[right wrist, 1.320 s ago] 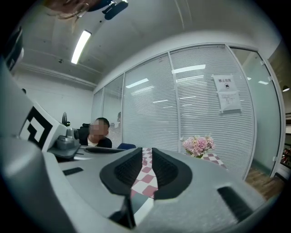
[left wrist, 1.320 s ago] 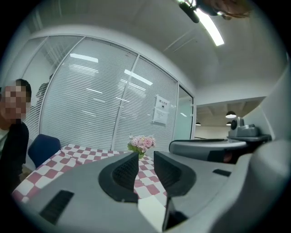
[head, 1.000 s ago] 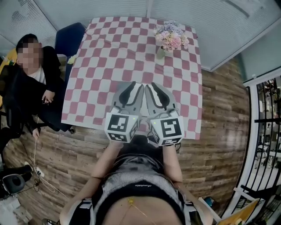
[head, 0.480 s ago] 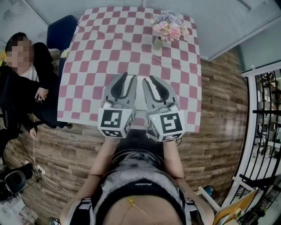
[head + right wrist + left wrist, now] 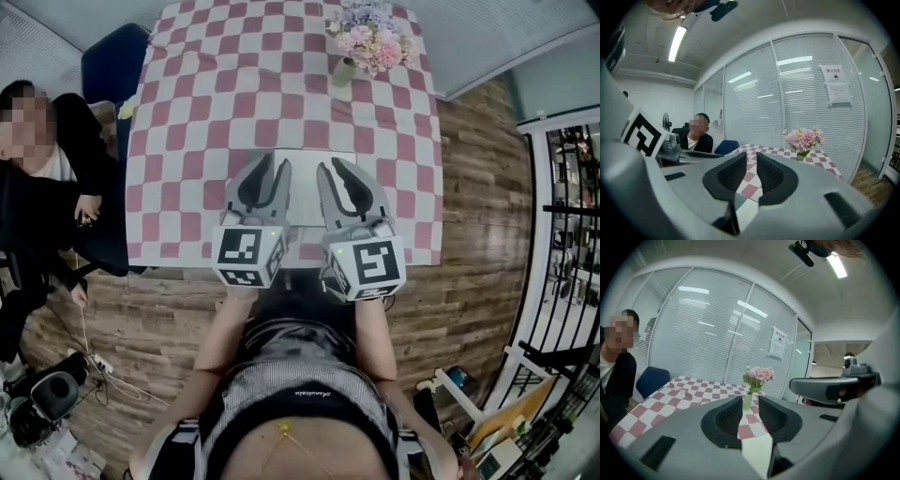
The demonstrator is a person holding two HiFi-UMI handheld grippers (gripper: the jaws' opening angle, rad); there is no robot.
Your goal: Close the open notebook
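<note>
The open notebook (image 5: 302, 192) lies flat on the checked table, near its front edge; its white pages show between and around my two grippers. My left gripper (image 5: 269, 161) hovers over the left page, jaws a little apart with nothing between them. My right gripper (image 5: 334, 165) is over the right page, likewise open and empty. In the left gripper view the white page (image 5: 757, 451) shows below the left gripper (image 5: 750, 401). The right gripper view shows the page (image 5: 743, 211) under the right gripper (image 5: 751, 157). Whether either gripper touches the paper I cannot tell.
A pink-and-white checked cloth (image 5: 187, 112) covers the table. A vase of pink flowers (image 5: 370, 37) stands at the far right corner. A person (image 5: 47, 178) sits at the table's left side beside a blue chair (image 5: 108, 66). Glass walls with blinds stand behind.
Both grippers have sunk toward the table and spread slightly apart. More of the notebook's white pages now shows around them. The jaws keep the same gap.
</note>
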